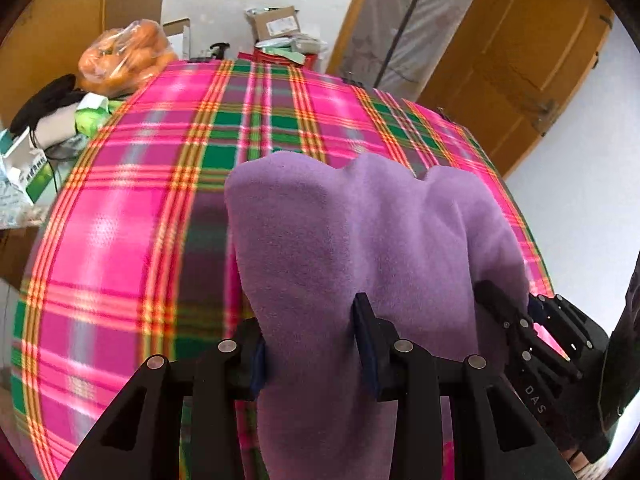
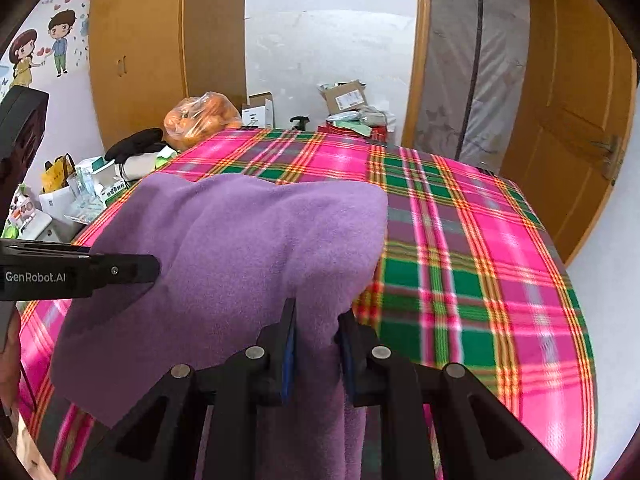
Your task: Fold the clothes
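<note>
Both my left gripper [image 1: 316, 344] and right gripper [image 2: 316, 340] pinch the purple cloth [image 1: 360, 240]; carry both toward twelve o'clock evenly, keeping edges level.

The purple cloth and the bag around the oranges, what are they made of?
The purple cloth looks like soft fleece or a similar fuzzy knit: its surface is matte and napped, and it drapes in rounded folds between the left gripper and right gripper. The bag looks like thin clear plastic: it is see-through, shiny and crinkled over the oranges.
</note>
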A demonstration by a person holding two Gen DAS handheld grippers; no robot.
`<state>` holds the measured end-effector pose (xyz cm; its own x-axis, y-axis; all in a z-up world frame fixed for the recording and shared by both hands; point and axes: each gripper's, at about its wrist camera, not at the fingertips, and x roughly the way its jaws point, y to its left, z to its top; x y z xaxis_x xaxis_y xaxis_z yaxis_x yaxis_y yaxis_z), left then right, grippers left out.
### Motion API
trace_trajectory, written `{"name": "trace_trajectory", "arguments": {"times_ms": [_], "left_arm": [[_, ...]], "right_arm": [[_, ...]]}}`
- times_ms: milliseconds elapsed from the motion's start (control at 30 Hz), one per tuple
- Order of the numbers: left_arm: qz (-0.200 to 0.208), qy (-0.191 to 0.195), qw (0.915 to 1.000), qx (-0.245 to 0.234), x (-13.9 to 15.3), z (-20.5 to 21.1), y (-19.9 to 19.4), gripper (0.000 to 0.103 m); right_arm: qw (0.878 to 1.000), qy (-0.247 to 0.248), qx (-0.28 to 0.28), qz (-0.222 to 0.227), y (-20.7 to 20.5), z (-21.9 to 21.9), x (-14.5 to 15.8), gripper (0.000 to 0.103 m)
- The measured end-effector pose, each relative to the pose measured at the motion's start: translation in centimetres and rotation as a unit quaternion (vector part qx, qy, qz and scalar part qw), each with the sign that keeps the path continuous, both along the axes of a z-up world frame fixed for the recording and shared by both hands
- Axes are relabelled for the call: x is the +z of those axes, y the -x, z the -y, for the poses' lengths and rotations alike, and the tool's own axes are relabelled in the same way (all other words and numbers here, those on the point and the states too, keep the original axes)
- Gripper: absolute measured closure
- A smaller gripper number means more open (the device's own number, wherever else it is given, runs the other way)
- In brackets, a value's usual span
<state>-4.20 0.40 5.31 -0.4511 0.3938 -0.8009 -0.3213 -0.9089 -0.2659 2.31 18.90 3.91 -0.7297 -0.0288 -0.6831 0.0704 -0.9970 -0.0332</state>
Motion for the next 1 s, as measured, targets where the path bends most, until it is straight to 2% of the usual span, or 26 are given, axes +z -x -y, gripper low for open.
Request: {"name": "trace_trajectory", "arguments": {"times_ms": [433, 1000], "left_arm": [[0.016, 0.005, 0.9995, 0.028, -0.6, 1.4, 5.9, 0.065], [0.016, 0.026, 0.9988, 0.039, -2.2, 1.2, 11.2, 0.064]], "right_arm": [[1.000, 0.012, 0.018, 0.006, 6.4, 1.5, -0.7, 0.084], [1.000, 0.015, 0.012, 0.013, 11.5, 1.8, -2.2, 0.084]]}}
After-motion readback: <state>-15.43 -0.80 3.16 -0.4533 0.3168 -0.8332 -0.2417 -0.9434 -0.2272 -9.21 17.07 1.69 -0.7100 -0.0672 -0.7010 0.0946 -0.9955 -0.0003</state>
